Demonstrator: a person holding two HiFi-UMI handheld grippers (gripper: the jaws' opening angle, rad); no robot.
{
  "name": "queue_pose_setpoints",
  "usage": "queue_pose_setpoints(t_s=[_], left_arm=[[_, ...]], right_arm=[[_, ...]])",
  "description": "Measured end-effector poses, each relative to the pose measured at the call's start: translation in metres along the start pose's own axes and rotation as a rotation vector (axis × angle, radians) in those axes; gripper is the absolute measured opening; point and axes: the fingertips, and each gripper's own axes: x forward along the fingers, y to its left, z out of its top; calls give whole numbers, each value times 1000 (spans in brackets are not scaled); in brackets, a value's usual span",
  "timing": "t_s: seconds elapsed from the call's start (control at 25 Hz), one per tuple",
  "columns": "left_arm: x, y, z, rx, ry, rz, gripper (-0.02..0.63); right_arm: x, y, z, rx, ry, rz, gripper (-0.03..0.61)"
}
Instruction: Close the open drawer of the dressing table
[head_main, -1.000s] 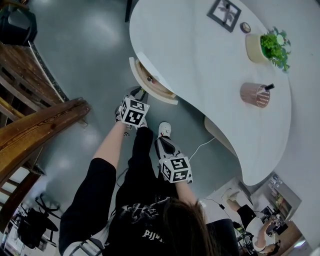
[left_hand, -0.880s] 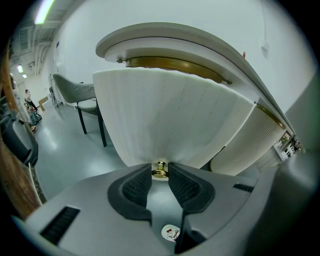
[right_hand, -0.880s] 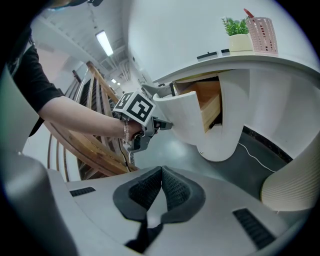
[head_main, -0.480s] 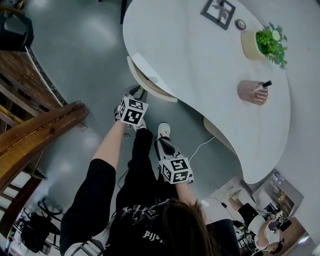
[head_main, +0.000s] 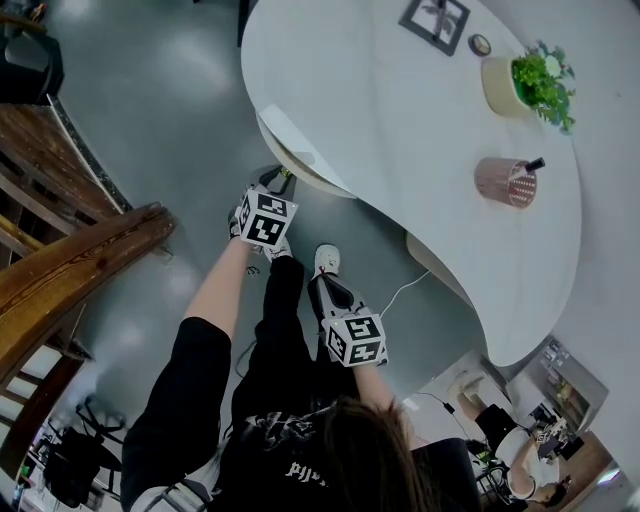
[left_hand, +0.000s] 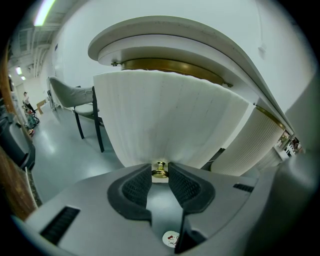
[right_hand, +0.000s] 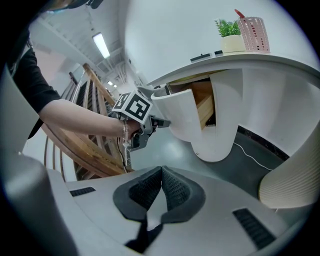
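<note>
The drawer (left_hand: 170, 125) fills the left gripper view as a white fluted front right ahead of the left gripper (left_hand: 159, 165), whose 2 pads are clenched on the small brass knob (left_hand: 160, 171) at the front's lower edge. Only this view shows the knob; in the head view the marker cube (head_main: 266, 217) covers that claw's tips.

The right gripper view alone shows the drawer from the side (right_hand: 180, 117). It juts out from under the dressing table (right_hand: 260, 65), with a strip of wooden inside (right_hand: 205, 107) exposed, so it is not fully shut. The right gripper (right_hand: 161, 172) hangs back from the drawer, its jaws pressed together on nothing.

From the head view, the tabletop (head_main: 400, 120) overhangs most of the drawer (head_main: 300, 165) beyond the left claw, leaving only a white sliver. How far it still has to go cannot be read there.

1 second ago the drawer stood farther out in the head view, its wooden inside open to sight. Now the top hides that.
</note>
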Motion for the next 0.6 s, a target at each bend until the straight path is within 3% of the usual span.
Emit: queue_pose_setpoints(t_s=[0.6], left_arm=[[9,-1,13,1,-36,-2,117]], right_arm=[[6,-6,7,-4,-20,-8,26]])
